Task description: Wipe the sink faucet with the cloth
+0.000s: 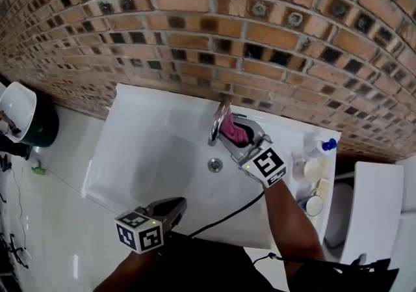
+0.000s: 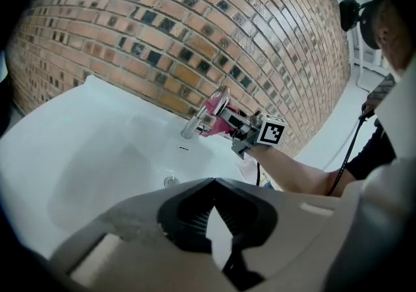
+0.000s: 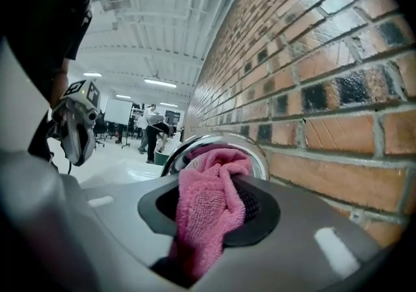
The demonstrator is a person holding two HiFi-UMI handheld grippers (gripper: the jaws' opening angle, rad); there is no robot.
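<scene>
A chrome faucet [image 1: 218,123] rises at the back of the white sink [image 1: 136,154], in front of the brick wall. My right gripper [image 1: 239,136] is shut on a pink cloth [image 1: 232,132], which is pressed against the faucet's right side. In the right gripper view the cloth [image 3: 209,203] bunches between the jaws, with the curved faucet [image 3: 188,149] right behind it. My left gripper [image 1: 175,205] hovers over the sink's front edge, jaws together and empty. From the left gripper view, the faucet [image 2: 194,121], cloth [image 2: 214,125] and right gripper [image 2: 233,123] lie ahead.
The drain [image 1: 214,165] sits below the faucet. A blue-capped bottle [image 1: 322,147] and small round containers [image 1: 313,171] stand on the sink's right ledge. A dark green bin [image 1: 42,127] is on the floor at the left, and a white fixture [image 1: 367,209] at the right.
</scene>
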